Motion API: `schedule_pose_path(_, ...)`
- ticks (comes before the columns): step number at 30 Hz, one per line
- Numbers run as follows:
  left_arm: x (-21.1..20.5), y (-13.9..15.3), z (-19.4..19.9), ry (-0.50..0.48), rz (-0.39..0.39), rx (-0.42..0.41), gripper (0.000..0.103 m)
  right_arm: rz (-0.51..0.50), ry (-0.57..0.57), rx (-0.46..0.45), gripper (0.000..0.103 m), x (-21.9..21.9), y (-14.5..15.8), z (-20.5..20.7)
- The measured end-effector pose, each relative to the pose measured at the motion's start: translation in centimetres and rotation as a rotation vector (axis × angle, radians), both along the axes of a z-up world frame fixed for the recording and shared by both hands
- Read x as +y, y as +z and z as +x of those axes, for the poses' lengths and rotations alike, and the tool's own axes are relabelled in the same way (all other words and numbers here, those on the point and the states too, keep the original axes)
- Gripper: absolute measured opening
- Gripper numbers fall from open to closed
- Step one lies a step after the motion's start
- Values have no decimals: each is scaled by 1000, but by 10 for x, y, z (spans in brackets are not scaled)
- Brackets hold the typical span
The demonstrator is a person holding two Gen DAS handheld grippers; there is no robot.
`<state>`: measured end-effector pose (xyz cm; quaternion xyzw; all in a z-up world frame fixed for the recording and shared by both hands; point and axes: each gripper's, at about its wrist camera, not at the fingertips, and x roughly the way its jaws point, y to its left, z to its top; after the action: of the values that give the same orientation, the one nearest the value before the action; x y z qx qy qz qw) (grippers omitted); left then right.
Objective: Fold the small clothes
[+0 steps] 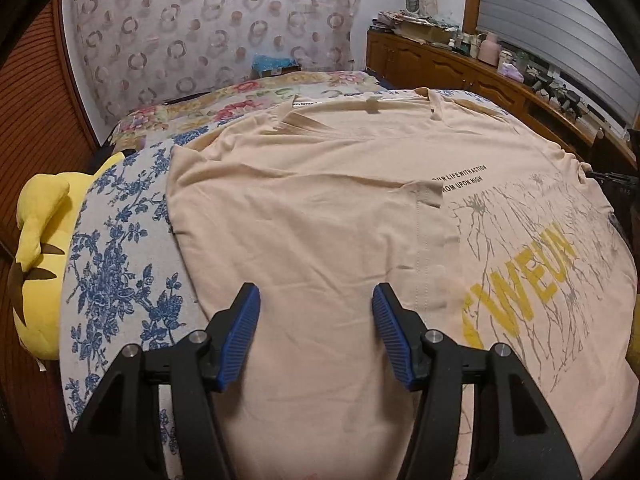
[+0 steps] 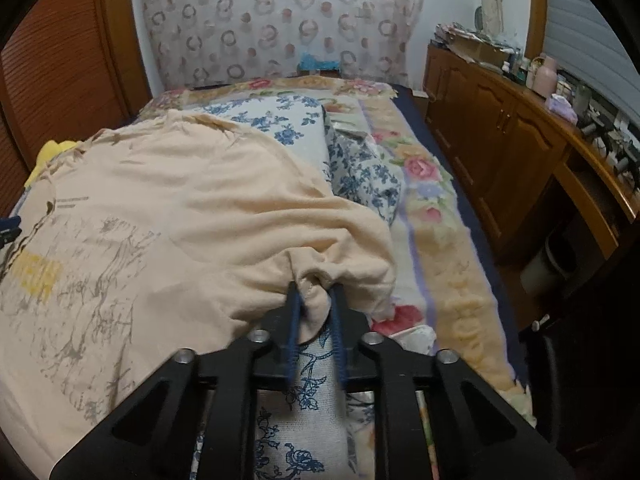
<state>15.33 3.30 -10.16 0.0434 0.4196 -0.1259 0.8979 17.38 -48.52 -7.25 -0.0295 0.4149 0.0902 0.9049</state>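
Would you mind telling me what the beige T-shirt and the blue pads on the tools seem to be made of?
The T-shirt looks like soft matte cotton jersey: it wrinkles and bunches limply where the right tool pinches it. The pads on the left tool look like matte ribbed rubber or soft plastic; which one cannot be told.

Left wrist view: close above the peach printed cotton T-shirt (image 1: 320,208), angled down and toward the ring-patterned curtain behind it. Right wrist view: close at the shirt's (image 2: 180,208) right edge, facing likewise. Both share shirt, curtain, wooden cabinet right of it.
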Motion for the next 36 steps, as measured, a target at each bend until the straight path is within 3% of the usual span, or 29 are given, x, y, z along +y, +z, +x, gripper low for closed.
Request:
schedule_pose_path(9, 0, 0, -1, -2, 3, 2, 65, 31, 74, -89, 3, 28, 31, -3)
schedule_pose_path(15, 1, -1, 1, 1, 0, 6, 69, 26, 203, -153, 4, 87, 57, -2)
schedule_pose_path(20, 1, -1, 1, -1, 6, 6, 71, 15, 328, -121, 4, 147, 47, -3)
schedule_pose_path(23, 0, -1, 1, 0, 8, 6, 71, -9, 365, -91, 24, 167, 37, -4)
schedule_pose_path(26, 0, -1, 1, -1, 7, 6, 71, -11, 354, -111, 31, 162, 37, -9)
schedule_pose_path(28, 0, -1, 1, 0, 8, 5, 71, -5, 312, -125, 42, 147, 41, -8)
schedule_pose_path(32, 0, 2, -3, 12, 15, -17, 71, -1, 232, -96, 42, 119, 42, 2)
schedule_pose_path(36, 8, 15, -16, 49, -12, -77, 71, 16, 223, -70, 42, 109, 35, 7)
